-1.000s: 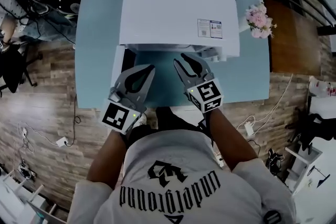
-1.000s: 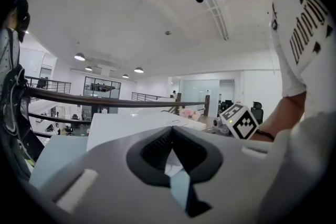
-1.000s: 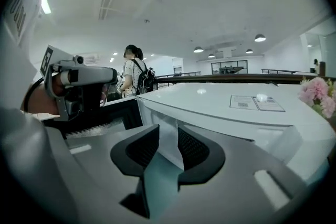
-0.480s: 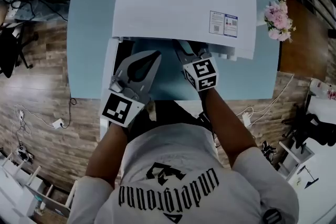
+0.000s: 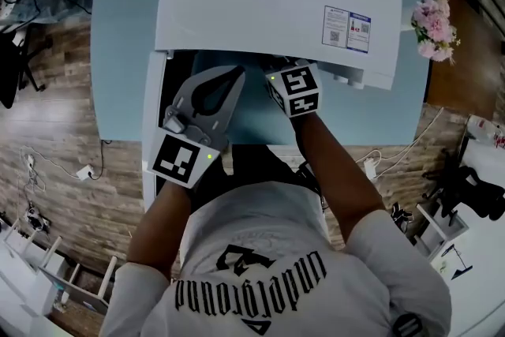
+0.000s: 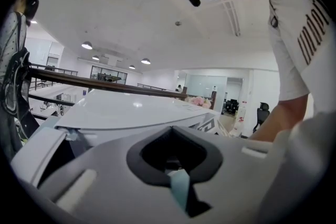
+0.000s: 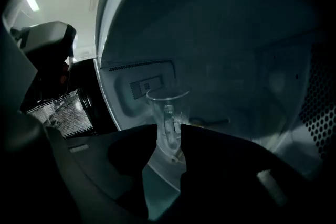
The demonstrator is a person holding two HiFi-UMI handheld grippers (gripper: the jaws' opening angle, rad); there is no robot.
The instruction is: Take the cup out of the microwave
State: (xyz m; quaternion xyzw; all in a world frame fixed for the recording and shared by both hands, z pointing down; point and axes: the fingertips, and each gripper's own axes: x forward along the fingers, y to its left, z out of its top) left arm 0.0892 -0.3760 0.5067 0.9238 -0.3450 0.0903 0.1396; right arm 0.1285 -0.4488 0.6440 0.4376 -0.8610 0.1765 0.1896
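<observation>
**A:** What's the surface, and the room round it?

**B:** A pale blue desk (image 5: pixel 126 51) on a wood-plank floor (image 5: pixel 71 162), with cables trailing over the boards. Pink flowers (image 5: pixel 435 28) are by the desk's right edge. It's an open office with round ceiling lights.

**A:** And on the desk?

**B:** A white microwave (image 5: pixel 268 4), with its door (image 5: pixel 155 122) swung open to the left. Inside, a clear cup (image 7: pixel 168 113) stands upright on the cavity floor. I can't see anything in it.

**A:** The grippers?

**B:** The right gripper (image 7: pixel 169 136) reaches into the cavity. Its fingers have just been opening and now stand apart. The cup is in line with their gap, just past the tips, and isn't gripped. The left gripper (image 5: pixel 233 76) waits over the desk outside the opening. Its fingers are drawn together on nothing, with only a sliver of desk showing between them.
</observation>
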